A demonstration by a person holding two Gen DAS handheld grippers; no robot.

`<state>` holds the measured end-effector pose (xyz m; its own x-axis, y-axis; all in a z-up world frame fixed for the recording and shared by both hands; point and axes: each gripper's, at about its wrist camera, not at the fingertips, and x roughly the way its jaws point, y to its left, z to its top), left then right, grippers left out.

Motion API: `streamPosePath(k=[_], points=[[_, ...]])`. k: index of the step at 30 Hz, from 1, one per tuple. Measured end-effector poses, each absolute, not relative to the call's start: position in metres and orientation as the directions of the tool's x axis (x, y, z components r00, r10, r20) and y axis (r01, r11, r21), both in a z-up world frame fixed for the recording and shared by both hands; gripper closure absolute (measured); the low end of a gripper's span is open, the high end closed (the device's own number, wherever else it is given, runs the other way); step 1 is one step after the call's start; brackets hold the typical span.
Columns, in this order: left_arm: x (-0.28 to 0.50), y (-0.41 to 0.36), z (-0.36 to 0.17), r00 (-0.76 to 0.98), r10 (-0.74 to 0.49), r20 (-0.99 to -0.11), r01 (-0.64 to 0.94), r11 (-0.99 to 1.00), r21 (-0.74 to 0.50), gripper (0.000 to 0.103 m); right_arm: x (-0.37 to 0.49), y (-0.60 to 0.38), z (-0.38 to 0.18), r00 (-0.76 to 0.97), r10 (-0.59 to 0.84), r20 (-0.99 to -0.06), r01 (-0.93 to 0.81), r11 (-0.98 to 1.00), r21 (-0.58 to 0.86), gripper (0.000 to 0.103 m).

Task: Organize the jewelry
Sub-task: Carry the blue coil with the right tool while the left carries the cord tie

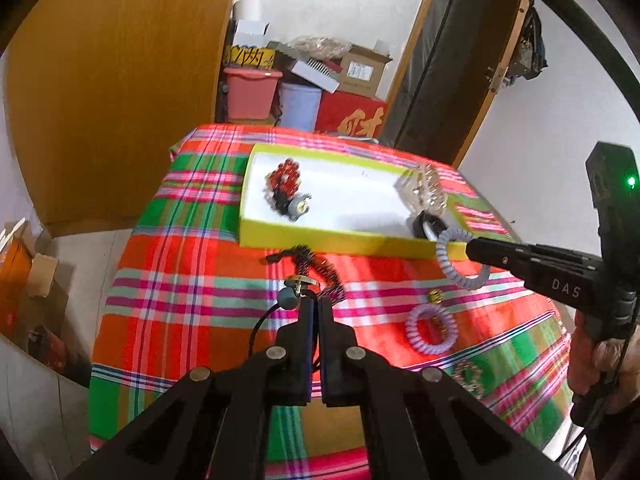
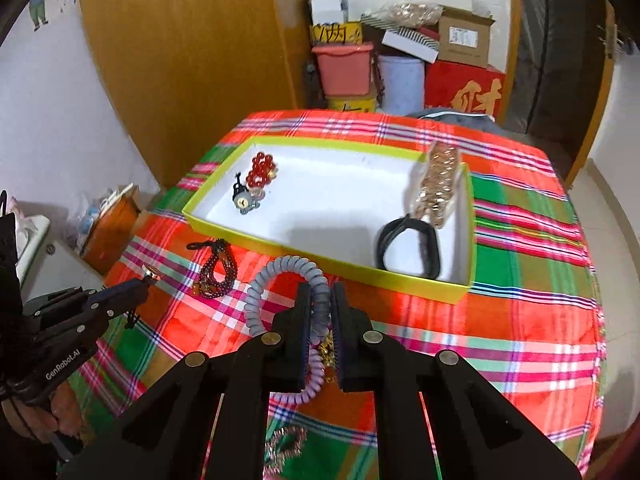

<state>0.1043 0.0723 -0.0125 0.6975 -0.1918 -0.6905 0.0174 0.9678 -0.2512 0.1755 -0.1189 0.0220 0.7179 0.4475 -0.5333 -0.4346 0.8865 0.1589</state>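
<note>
- The left gripper [image 1: 315,300] had its fingers pressed together on a thin black cord necklace [image 1: 298,282] with a gold ring and a grey bead at its top; the cord looped down at the fingers' 8 o'clock.
- In the right wrist view that same gripper [image 2: 146,280] reached in from 9 o'clock, the gold ring at its tip, lifted off the cloth.
- The right gripper [image 2: 321,300] pinched a pale lilac spiral hair tie [image 2: 272,276], which arched up to 11 o'clock of the fingers and trailed down between them.
- In the left wrist view the right gripper [image 1: 472,250] came in from 3 o'clock with that hair tie [image 1: 448,256] hanging from its tip, near the box's front right corner.
- A yellow-rimmed box [image 1: 320,240] with a white floor sat on the plaid tablecloth [image 1: 180,280], at 12 o'clock of both grippers.
- Inside it lay a red bead bracelet [image 2: 262,170] and a small grey watch-face charm [image 2: 244,202] at the left end, and a gold chain piece [image 2: 438,184] and a black band [image 2: 408,248] at the right end.
- A dark beaded bracelet [image 2: 216,272] lay on the cloth just before the box's front wall.
- A second lilac spiral tie [image 1: 431,330] lay on the cloth at 3 o'clock of the left fingers, with a small gold charm [image 1: 435,297] just beyond it.
- A sparkly ring-shaped piece [image 1: 466,376] lay nearer, at about 4 o'clock.
</note>
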Motion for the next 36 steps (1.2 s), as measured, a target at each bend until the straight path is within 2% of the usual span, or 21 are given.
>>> streamPosePath(k=[19,36], points=[[0.112,0.067,0.027,0.744,-0.232,-0.626,0.071,0.96,-0.271,0.101,0.156,-0.161,0.039,0.766,0.431,-0.477,-0.389,0.902,0.19,0.094],[0.183,0.083,0.018,0.748,-0.211,-0.629,0.06,0.966,-0.252,0.101,0.213,-0.143,0.044,0.75,0.44,-0.494,-0.394,0.897,0.202,0.094]])
